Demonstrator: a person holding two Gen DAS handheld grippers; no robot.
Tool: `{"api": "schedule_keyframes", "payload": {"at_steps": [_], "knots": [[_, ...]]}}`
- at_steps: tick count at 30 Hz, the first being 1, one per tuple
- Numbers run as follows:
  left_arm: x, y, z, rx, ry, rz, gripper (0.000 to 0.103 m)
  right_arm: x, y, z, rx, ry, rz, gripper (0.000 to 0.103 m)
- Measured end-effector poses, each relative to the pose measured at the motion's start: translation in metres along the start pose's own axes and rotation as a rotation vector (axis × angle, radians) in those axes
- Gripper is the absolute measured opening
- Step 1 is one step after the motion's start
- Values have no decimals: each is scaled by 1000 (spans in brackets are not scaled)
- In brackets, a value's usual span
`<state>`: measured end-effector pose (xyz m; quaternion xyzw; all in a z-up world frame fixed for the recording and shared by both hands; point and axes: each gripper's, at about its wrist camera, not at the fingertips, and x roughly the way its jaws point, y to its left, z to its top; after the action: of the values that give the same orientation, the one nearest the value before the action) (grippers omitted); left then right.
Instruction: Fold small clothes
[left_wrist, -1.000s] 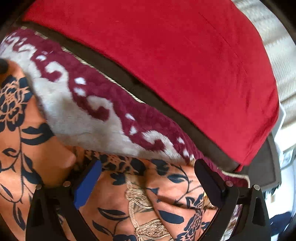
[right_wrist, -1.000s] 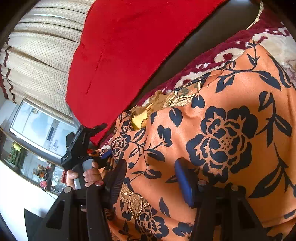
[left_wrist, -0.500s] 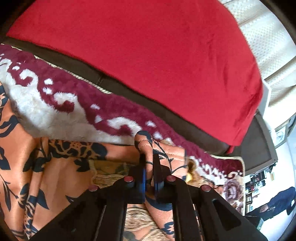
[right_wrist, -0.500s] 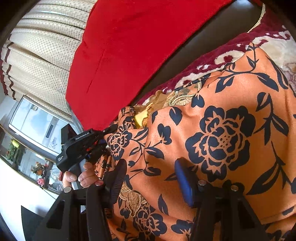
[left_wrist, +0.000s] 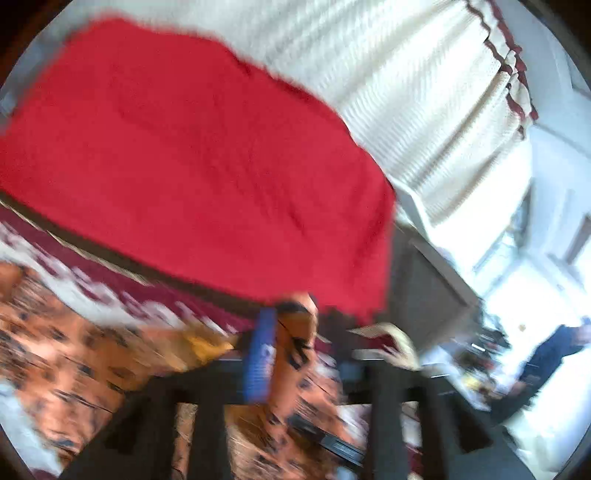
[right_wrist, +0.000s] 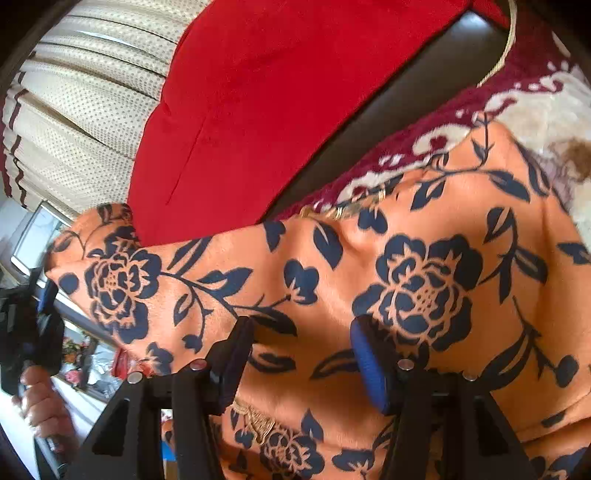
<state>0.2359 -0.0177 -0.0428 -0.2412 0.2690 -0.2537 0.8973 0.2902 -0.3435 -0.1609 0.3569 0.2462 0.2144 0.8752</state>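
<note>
mid-fold: left claw (left_wrist: 295, 354) has a corner of the orange floral garment (right_wrist: 406, 266) between jaws that just widened, grip unclear through blur, right claw (right_wrist: 301, 362) gapes over cloth spread on the patterned blanket (right_wrist: 535, 99), next carry that corner across.

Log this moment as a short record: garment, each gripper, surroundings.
Garment: orange floral garment, lying on a maroon-and-cream blanket, its left edge raised.
Left gripper: jaws have just been opening, with orange cloth between them; the view is blurred.
Right gripper: open, low over the garment.
Behind: red cushion, cream curtain.
</note>
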Motion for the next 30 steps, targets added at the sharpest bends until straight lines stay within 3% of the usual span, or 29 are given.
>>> {"api": "schedule_keyframes", "payload": {"at_steps": [1,5,8,11,13,16,19,22,25,30], "knots": [[-6,6,1,16,-54,73,73,0,0,1,-4,-12,-17,59],[-2,42,4,17,-96,248,73,1,-1,4,-2,-45,-57,59],[28,74,-2,32,-4,318,73,3,2,7,-6,-61,-74,60],[53,101,-16,35,83,369,73,7,14,10,-7,-35,7,62],[67,109,-29,70,114,356,73,11,25,9,-14,-6,67,66],[91,119,-37,166,223,327,74,17,36,6,-45,19,67,66],[109,134,-43,167,290,273,74,22,32,5,-7,55,135,67],[114,139,-47,110,304,299,74,24,31,3,15,110,237,67],[124,145,-50,20,357,223,74,24,40,-2,-6,156,280,67],[155,168,-69,-116,443,200,73,24,50,-13,-58,193,260,67]]}}
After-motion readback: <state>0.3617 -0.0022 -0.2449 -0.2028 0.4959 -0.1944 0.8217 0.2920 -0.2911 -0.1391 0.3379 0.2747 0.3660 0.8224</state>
